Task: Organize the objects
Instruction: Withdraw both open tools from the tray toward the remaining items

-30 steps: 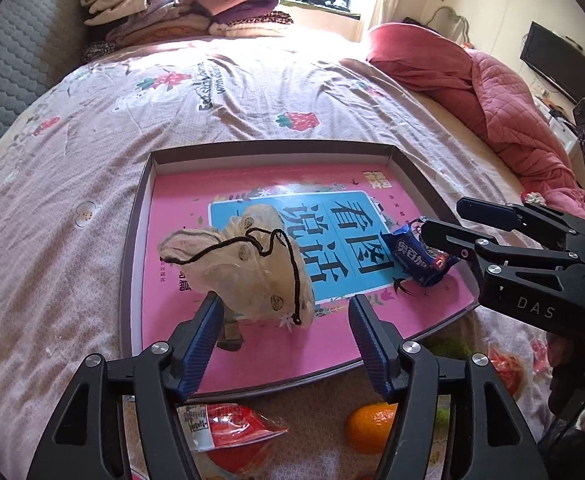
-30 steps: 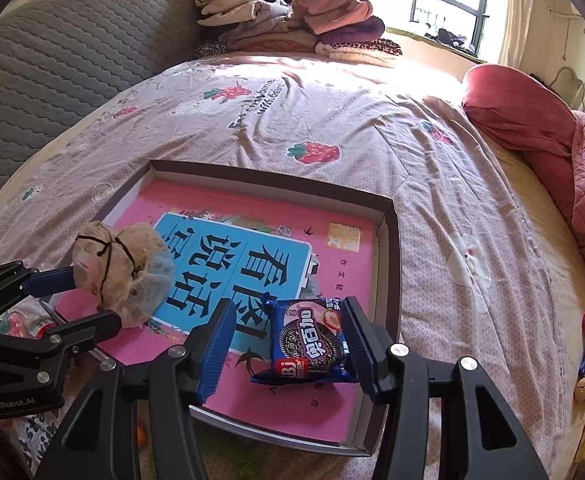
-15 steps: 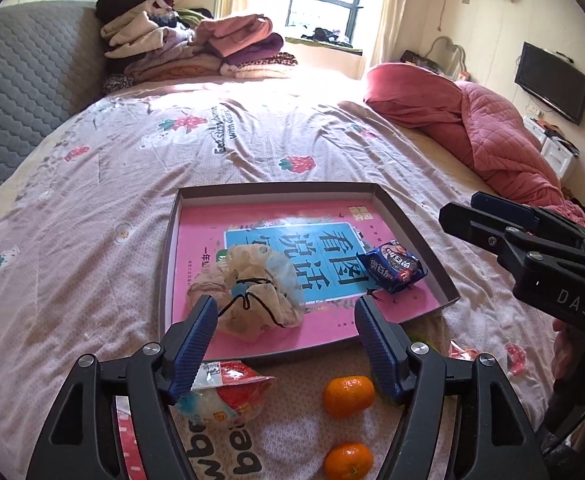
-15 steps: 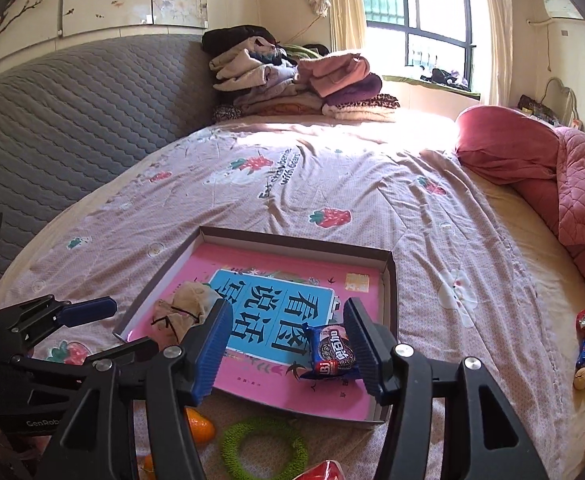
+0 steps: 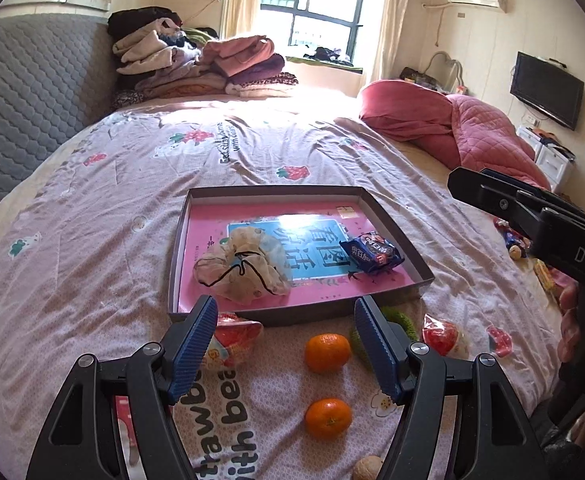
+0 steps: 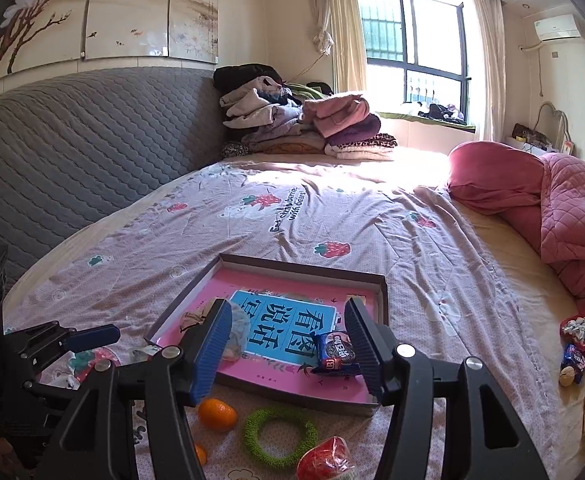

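Two empty grippers above a bed, shallow box beyond them.

Left gripper spread wide, holding nothing; drawstring pouch lies left in the box, cookie packet right, oranges and green ring on the near sheet; right gripper well apart, gripping nothing.

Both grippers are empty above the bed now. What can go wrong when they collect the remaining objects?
The oranges sit on soft bedding and may roll away when nudged. The cookie packet lies near the tray's right wall and might be knocked. The green ring lies close against the tray, leaving the fingers little room.
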Action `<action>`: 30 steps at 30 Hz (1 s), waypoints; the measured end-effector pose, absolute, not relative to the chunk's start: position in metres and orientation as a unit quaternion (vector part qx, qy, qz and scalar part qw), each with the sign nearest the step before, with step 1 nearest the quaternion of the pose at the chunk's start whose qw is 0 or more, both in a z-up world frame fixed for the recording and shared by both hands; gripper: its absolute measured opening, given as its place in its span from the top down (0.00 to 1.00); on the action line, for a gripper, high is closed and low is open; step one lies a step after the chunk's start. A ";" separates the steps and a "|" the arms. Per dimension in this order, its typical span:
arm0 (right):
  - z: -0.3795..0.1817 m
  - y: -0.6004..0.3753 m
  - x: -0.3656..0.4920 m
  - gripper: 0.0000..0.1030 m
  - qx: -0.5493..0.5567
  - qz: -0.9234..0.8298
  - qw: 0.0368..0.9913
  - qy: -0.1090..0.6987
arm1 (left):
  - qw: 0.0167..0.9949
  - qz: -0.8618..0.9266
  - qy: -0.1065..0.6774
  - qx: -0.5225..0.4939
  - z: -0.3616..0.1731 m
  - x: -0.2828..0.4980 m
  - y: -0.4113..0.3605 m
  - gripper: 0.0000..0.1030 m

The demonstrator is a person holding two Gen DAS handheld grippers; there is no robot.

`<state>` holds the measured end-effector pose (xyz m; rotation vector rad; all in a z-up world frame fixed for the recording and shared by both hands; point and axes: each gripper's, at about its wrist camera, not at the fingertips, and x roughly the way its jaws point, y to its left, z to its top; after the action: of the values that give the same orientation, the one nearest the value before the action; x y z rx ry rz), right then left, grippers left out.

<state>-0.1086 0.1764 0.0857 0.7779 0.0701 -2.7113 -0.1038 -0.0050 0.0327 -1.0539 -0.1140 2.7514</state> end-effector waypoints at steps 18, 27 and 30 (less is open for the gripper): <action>0.073 0.202 -0.054 0.41 0.266 -0.952 0.153 0.018 | 0.092 0.927 -0.051 -0.360 0.032 -0.056 0.001 0.30; 0.076 0.209 -0.031 0.41 0.262 -0.953 0.149 0.020 | 0.093 0.928 -0.048 -0.357 0.037 -0.038 0.004 0.30; 0.076 0.211 -0.026 0.41 0.266 -0.952 0.147 0.020 | 0.094 0.928 -0.047 -0.358 0.037 -0.034 0.004 0.30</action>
<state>-0.0259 0.2113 0.0756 0.7666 0.0582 -2.7405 -0.0337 0.0042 0.0374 -1.0609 -0.1385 2.7529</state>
